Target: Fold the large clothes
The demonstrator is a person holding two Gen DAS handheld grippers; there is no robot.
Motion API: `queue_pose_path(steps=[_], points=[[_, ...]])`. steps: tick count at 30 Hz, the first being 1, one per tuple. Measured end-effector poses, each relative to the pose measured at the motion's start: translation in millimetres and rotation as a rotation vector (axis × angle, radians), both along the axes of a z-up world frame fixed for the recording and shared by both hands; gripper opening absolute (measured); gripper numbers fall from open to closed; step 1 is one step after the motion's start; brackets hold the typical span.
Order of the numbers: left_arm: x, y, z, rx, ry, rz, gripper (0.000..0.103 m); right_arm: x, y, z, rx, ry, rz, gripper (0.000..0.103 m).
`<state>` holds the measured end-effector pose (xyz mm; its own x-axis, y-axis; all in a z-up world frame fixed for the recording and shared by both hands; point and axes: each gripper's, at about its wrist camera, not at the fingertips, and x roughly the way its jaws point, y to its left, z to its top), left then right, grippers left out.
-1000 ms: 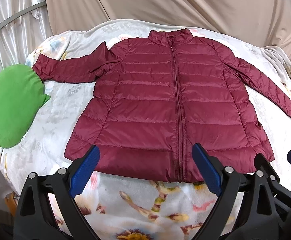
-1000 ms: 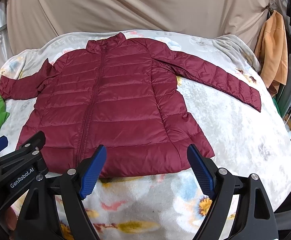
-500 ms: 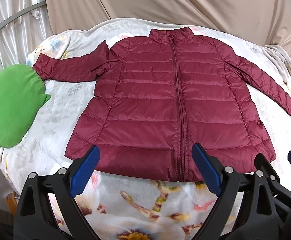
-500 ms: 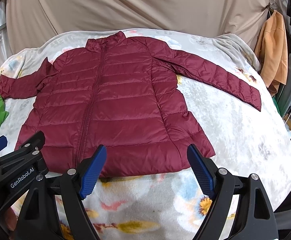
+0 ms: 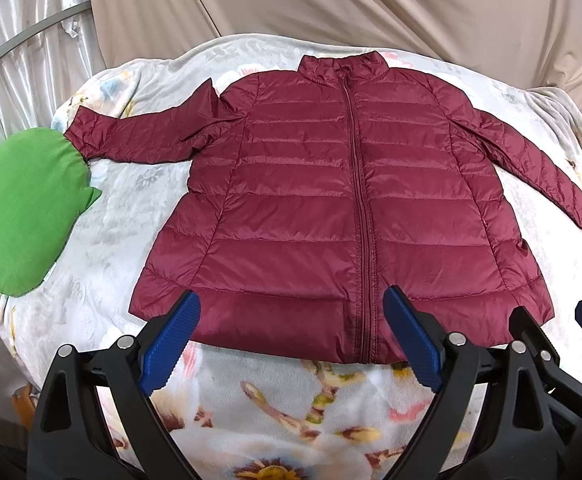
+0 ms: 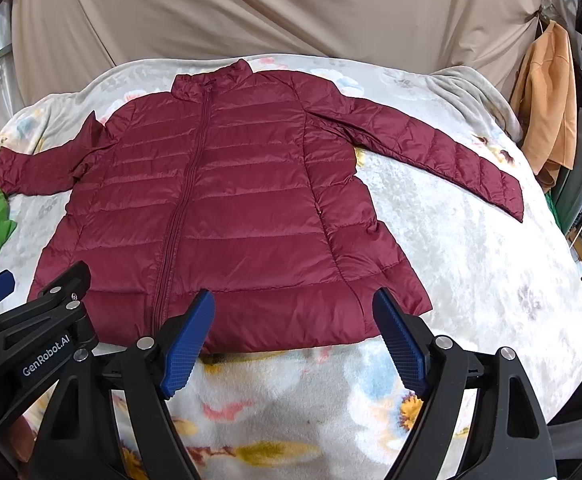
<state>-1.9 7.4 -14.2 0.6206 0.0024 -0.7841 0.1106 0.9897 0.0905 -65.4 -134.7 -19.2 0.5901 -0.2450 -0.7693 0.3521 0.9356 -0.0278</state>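
Observation:
A dark red quilted puffer jacket (image 5: 331,208) lies flat, front up and zipped, on a floral blanket (image 5: 291,408), with both sleeves spread out. It also shows in the right wrist view (image 6: 231,216). My left gripper (image 5: 291,340) is open and empty, hovering near the jacket's hem left of the zipper. My right gripper (image 6: 293,340) is open and empty near the hem's right half. The left gripper's body shows at the left of the right wrist view (image 6: 31,328).
A green cushion (image 5: 19,208) lies at the blanket's left edge, touching the left cuff. A beige curtain (image 5: 351,8) hangs behind. An orange garment (image 6: 547,100) hangs at the right, past the blanket's edge.
Both views have shifted very slightly; the jacket sits a touch higher in frame. The grippers stay open and the jacket has not moved.

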Motion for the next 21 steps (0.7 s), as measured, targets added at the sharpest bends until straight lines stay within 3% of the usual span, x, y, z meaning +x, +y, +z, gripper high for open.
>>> queue_pose_path(steps=[21], points=[[2.2,-1.9,-2.4,0.005,0.006,0.000,0.089,1.9,1.0,-5.8,-0.002,0.011,-0.003,0.079]])
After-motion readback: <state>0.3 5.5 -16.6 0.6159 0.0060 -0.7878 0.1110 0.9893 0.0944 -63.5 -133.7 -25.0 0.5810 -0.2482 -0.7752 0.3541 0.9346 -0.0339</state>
